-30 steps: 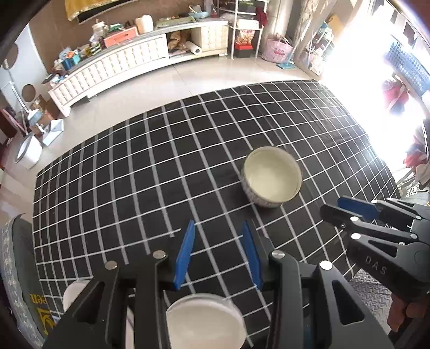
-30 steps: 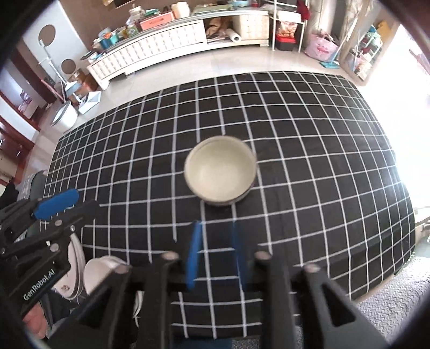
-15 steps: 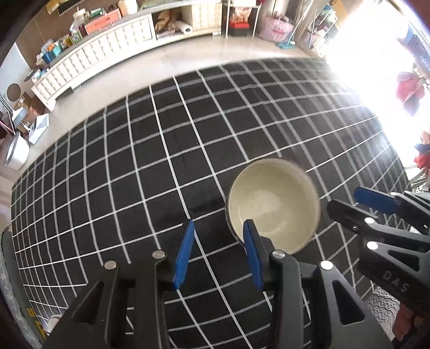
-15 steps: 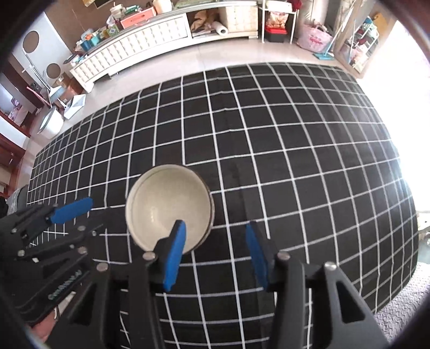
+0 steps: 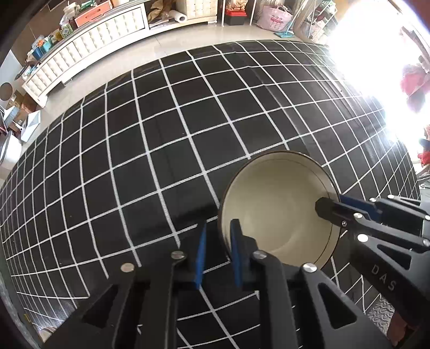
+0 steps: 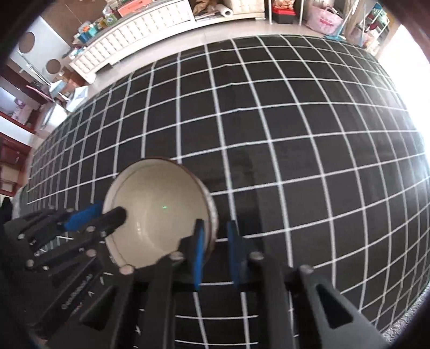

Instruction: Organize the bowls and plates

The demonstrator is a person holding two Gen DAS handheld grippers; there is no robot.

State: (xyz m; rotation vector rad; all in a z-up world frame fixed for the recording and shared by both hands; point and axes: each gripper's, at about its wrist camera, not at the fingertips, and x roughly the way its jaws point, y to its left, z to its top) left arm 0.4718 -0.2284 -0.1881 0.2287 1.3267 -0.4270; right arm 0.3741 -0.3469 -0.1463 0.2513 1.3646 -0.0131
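A cream bowl (image 5: pixel 276 209) with a dark rim stands upright on the black grid tablecloth (image 5: pixel 161 161). My left gripper (image 5: pixel 217 228) points steeply down over the bowl's left rim, one blue pad outside the wall and one inside. Its jaws are closing on that rim. In the right wrist view the bowl (image 6: pixel 158 204) sits low and left, and my right gripper (image 6: pixel 215 228) straddles its right rim the same way, jaws closing on it. Each view also shows the other gripper clamped across the opposite rim: the right gripper (image 5: pixel 333 204) and the left gripper (image 6: pixel 100 214).
The tablecloth (image 6: pixel 295 161) stretches far beyond the bowl. Past the table's far edge lie a pale floor and a long white cabinet (image 5: pixel 94 35) with clutter on top. A pink bag (image 5: pixel 274 16) stands at the back. Glare washes out the table's right edge.
Both grippers have come down and closed in on the bowl, one from each side. Their jaws have narrowed onto opposite rims. The white dishes at the left wrist view's bottom are out of view.
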